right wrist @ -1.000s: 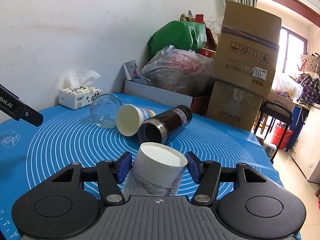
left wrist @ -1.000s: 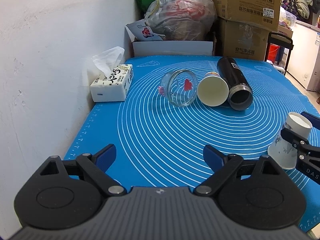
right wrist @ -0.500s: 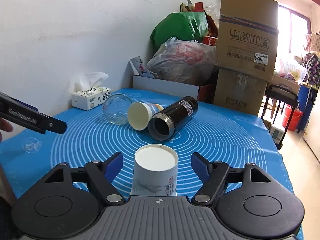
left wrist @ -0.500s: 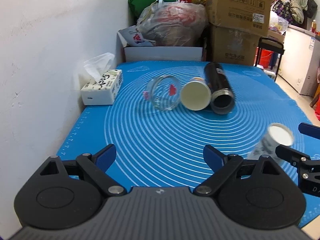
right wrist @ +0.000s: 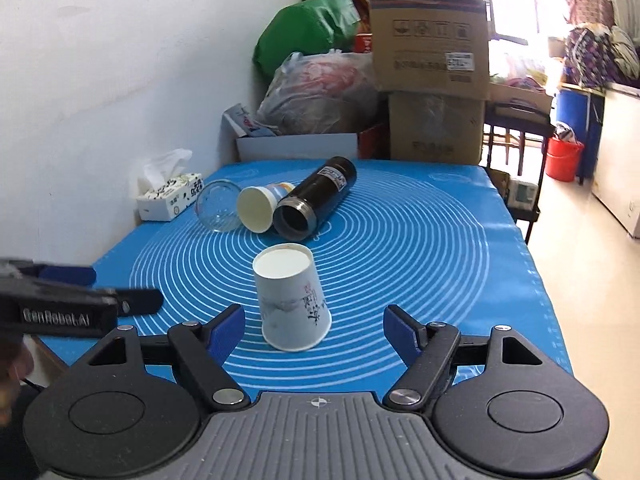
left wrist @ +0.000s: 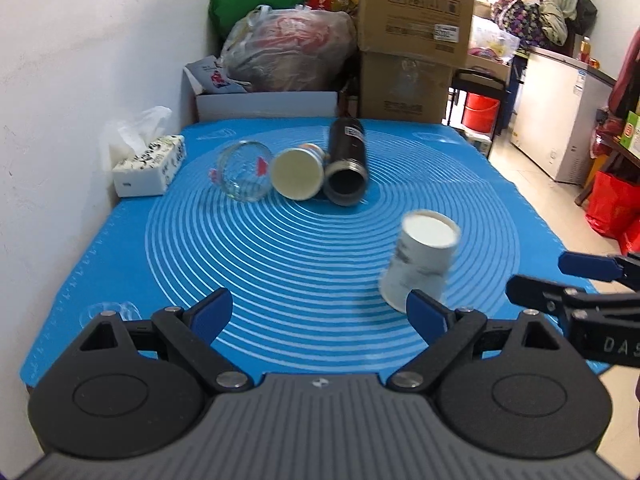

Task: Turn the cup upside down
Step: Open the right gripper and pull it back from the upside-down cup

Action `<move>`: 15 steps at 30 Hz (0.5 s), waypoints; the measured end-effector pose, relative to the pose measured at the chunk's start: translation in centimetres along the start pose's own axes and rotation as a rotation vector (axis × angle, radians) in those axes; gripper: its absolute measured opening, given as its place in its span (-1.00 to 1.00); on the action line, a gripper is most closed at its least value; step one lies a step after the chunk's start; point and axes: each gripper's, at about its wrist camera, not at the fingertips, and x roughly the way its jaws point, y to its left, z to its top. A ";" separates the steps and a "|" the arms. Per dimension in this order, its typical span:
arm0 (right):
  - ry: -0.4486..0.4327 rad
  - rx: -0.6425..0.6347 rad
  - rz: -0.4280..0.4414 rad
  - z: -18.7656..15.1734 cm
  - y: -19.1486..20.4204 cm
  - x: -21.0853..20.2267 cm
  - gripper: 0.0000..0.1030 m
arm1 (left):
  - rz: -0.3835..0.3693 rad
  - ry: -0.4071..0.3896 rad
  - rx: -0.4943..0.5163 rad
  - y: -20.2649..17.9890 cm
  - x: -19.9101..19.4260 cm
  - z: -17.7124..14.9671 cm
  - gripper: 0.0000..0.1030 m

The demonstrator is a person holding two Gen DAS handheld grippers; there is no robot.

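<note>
A white paper cup (right wrist: 291, 299) with dark print stands upside down on the blue mat (right wrist: 420, 240), its flat base up. It also shows in the left wrist view (left wrist: 421, 264). My right gripper (right wrist: 314, 326) is open and empty, its fingers a little nearer than the cup and apart from it; it shows at the right edge of the left wrist view (left wrist: 560, 276). My left gripper (left wrist: 320, 312) is open and empty over the mat's near edge; it shows at the left of the right wrist view (right wrist: 100, 288).
A glass jar (left wrist: 244, 176), a second paper cup (left wrist: 298, 174) and a black flask (left wrist: 346, 164) lie on their sides at the mat's far middle. A tissue box (left wrist: 150, 164) stands by the wall. Cardboard boxes (left wrist: 412, 40) and bags stand behind the table.
My right gripper has let go of the white cup and drawn back; the cup now stands upside down on the mat. My left gripper has pulled back and stays open.
</note>
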 end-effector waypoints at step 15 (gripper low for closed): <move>0.034 -0.029 0.014 -1.5 0.1 -3.2 0.52 | -0.004 0.030 0.044 -3.0 -1.7 -2.4 0.81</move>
